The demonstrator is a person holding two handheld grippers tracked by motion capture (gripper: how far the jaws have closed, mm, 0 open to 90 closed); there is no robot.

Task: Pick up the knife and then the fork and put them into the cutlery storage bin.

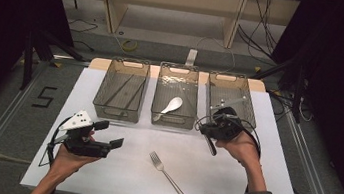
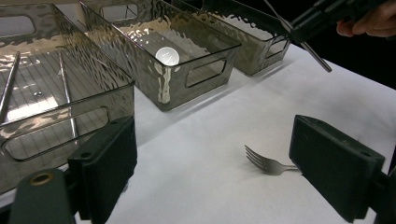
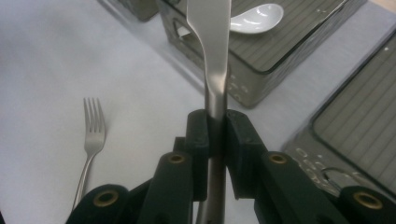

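High view, table: white table top across the middle of the frame, three smoky clear bins in a row along its far edge.
High view, bins: left bin holds long thin sticks; middle bin holds a white spoon; right bin sits behind the right gripper.
High view, right gripper: right gripper right of centre, at the near end of the right bin, held above the table; a dark metal knife sticks out of it, slanting down toward the lower frame.
High view, left gripper: left gripper at lower left, jaws spread apart, nothing between them, pointing right.
High view, fork: fork lies flat on the table, lower centre, between the two hands, tines toward the bins.

Left gripper view, jaws: two black pads at bottom left and bottom right, wide apart, empty.
Left gripper view, fork: tines on the white table just left of the right-hand pad.
Left gripper view, bins: all three run along the top; white spoon in the middle one.
Left gripper view, other hand: upper right corner, the right gripper with the knife slanting down from it.

Right gripper view, jaws: together, clamped on the knife handle at centre frame.
Right gripper view, knife: rises from the pads to the top edge, over the near wall of the middle bin.
Right gripper view, fork: lower left, flat on the table.
Right gripper view, spoon: top centre-right, inside the bin.
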